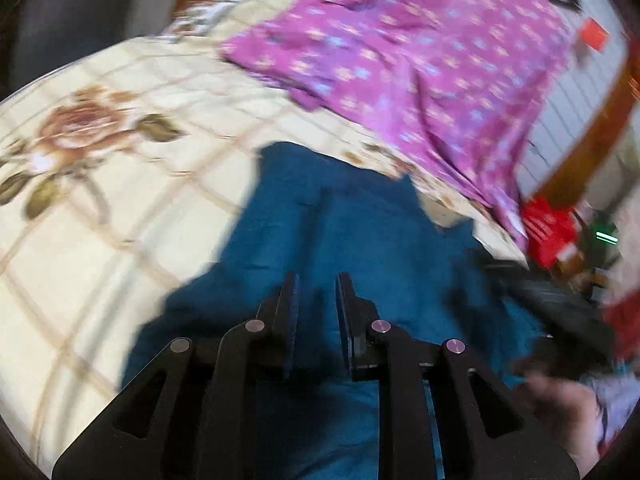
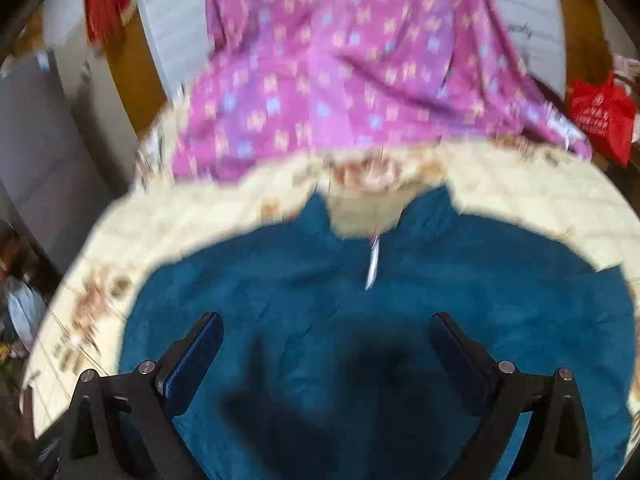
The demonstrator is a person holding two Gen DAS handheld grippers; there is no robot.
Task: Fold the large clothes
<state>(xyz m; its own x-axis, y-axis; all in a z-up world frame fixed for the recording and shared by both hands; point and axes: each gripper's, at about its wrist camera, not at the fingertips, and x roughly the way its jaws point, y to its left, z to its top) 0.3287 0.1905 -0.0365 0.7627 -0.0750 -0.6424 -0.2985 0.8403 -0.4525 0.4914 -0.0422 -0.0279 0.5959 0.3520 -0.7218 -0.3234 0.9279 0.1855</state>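
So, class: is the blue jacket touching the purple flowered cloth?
Apart. The right wrist view shows a strip of cream bedspread between the blue jacket and the purple flowered cloth.

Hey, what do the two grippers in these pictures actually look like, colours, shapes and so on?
Both are matte black two-finger tools. The left gripper has flat black linkage arms with triangular cutouts, round silver pivot pins and thin upright fingers with dark pads. The right gripper has the same black links and silver pins, and its fingers carry dark blue pads. No cables or markings show.
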